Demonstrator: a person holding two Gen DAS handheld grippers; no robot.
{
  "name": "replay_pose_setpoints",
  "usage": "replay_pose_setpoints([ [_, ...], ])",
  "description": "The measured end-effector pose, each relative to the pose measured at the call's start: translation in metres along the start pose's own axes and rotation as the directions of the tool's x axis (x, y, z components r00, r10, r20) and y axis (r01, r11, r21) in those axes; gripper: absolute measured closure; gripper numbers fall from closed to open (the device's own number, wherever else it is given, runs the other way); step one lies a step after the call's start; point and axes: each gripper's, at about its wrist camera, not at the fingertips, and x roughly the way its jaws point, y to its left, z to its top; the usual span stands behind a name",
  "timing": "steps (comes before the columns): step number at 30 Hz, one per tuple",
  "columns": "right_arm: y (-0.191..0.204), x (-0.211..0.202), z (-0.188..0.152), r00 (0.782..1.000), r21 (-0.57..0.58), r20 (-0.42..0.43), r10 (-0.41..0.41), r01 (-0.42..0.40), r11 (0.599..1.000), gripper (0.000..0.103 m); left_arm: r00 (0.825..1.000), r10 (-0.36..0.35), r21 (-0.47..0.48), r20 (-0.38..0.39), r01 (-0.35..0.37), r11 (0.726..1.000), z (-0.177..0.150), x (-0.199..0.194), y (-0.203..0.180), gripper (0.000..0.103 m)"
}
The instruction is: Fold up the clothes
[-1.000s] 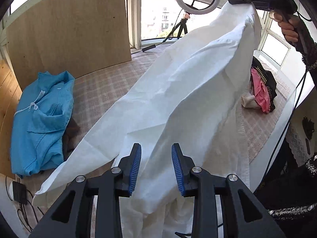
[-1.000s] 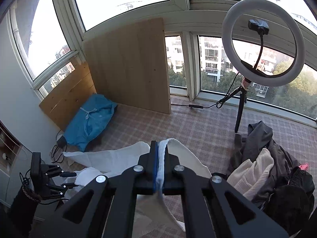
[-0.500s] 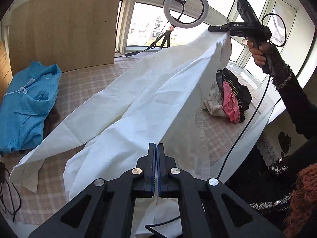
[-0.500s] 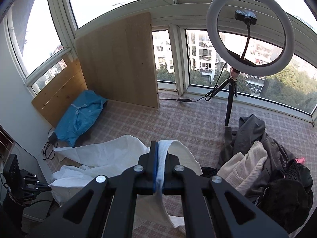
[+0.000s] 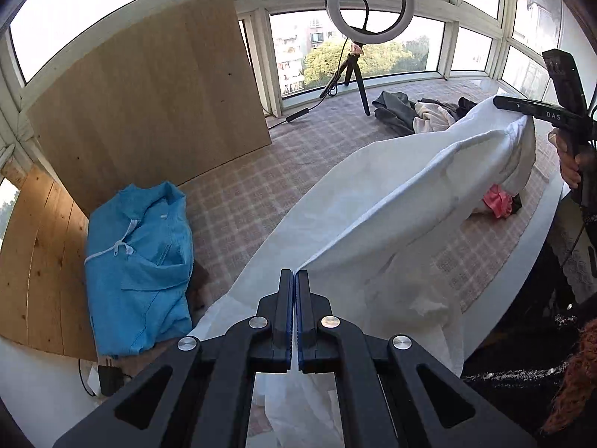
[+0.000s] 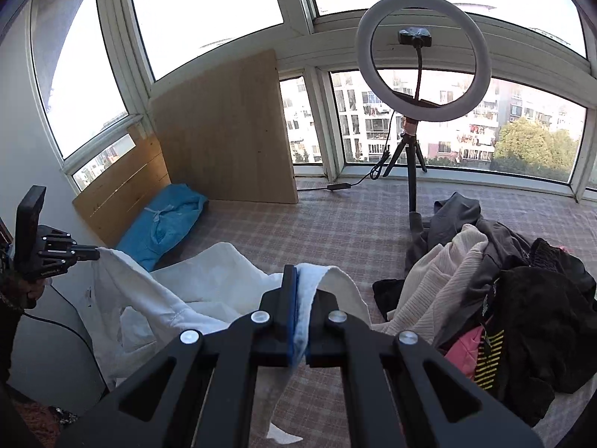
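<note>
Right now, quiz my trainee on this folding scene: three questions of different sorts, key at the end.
1. True or false: the left gripper is shut on the white garment.
2. Multiple choice: the folded blue garment lies (A) beside the wooden boards, (B) on the unsorted clothes pile, (C) under the ring light.
3. Fill in: the right gripper pinches the ______ garment.

Key: 1 true. 2 A: it lies by the wooden boards, apart from the clothes pile and the ring light. 3 white.
</note>
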Motion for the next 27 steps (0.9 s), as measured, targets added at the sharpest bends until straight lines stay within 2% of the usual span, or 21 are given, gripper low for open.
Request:
replay_pose_setpoints([
  [2,-0.006,-0.01,-0.005,0.998,0.017,0.011,-0.055,0.054,0.998,0.1,0.998,-0.048,0.059,-0.043,0.051,0.997,0.025,0.044,-0.006,0.103],
  [5,-0.016,-0.016,-0.011,0.993,0.049,0.008,-0.121,0.12,0.992,0.1,0.99,-0.103,0.146,-0.094,0.116,0.982,0.044,0.094,-0.027,0.103],
  [9,-0.024,-0.02,-0.02,0.986,0.087,-0.014,-0.164,0.165,0.982,0.1,0.979,-0.143,0.229,-0.146,0.174,0.958,0.051,0.135,-0.052,0.103],
  [11,-0.025,-0.022,-0.024,0.984,0.097,-0.027,-0.177,0.178,0.979,0.1,0.978,-0.144,0.253,-0.151,0.179,0.951,0.052,0.143,-0.06,0.103],
  [16,-0.02,-0.015,-0.023,0.981,0.102,-0.041,-0.189,0.192,0.976,0.1,0.976,-0.157,0.252,-0.15,0.192,0.948,0.041,0.138,-0.048,0.102],
  [20,-0.006,0.002,-0.018,0.975,0.06,-0.039,-0.219,0.221,0.973,0.1,0.971,-0.182,0.175,-0.157,0.209,0.962,0.028,0.143,-0.024,0.102],
  [23,-0.001,0.021,-0.019,0.977,0.059,-0.077,-0.197,0.202,0.978,0.1,0.973,-0.153,0.158,-0.171,0.18,0.971,0.02,0.157,-0.018,0.102],
  [25,-0.001,0.033,-0.02,0.969,0.047,-0.108,-0.22,0.226,0.973,0.1,0.97,-0.151,0.16,-0.191,0.183,0.97,0.018,0.168,-0.017,0.102],
  [27,-0.007,0.045,-0.023,0.962,0.056,-0.143,-0.231,0.241,0.969,0.1,0.968,-0.143,0.167,-0.207,0.179,0.97,0.017,0.177,-0.018,0.096],
])
